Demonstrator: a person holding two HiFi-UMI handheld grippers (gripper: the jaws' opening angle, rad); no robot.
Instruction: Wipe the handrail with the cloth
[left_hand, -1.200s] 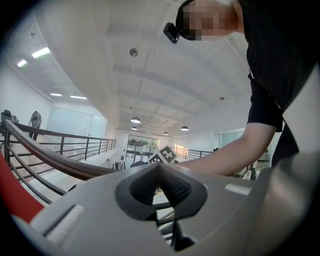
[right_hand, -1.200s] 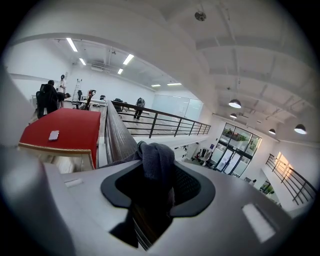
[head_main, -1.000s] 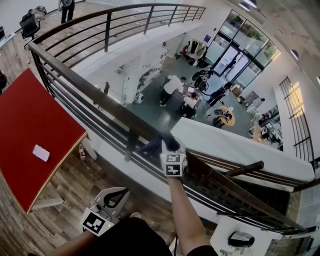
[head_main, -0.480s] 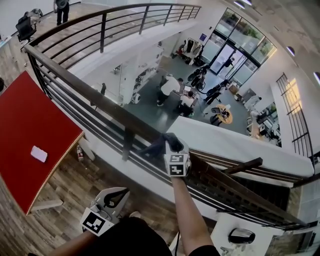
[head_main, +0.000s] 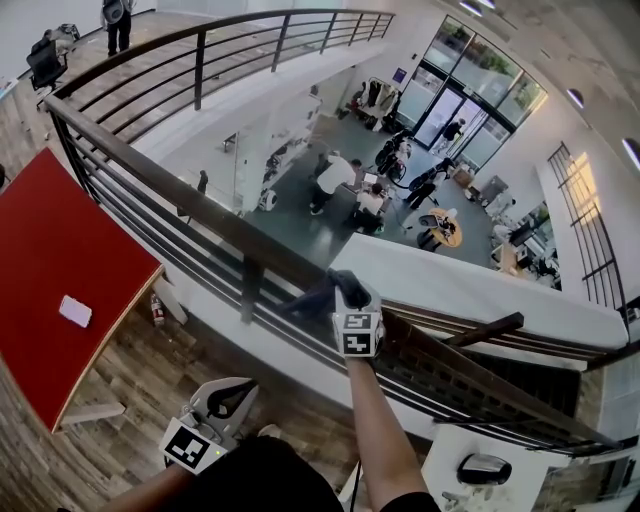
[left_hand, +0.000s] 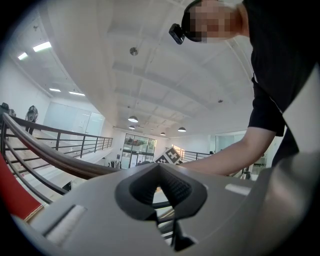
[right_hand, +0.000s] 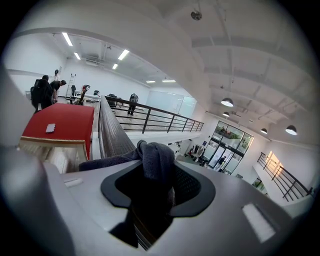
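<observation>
One stroke further: our right gripper (head_main: 348, 290), clamped on the cloth (right_hand: 156, 159), has slid rightward along the handrail (head_main: 190, 192); our left gripper (head_main: 238, 392) idles, jaws together.

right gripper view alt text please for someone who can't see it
A dark grey cloth is clamped in the right hand-held gripper and lies on the dark handrail, which runs away ahead. A red table stands left of the rail.

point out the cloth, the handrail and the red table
cloth (right_hand: 156, 162): right gripper view, the bunched fold between the jaws
handrail (head_main: 160, 172): head view, the top face of the rail
red table (head_main: 50, 240): head view, its bare top
</observation>
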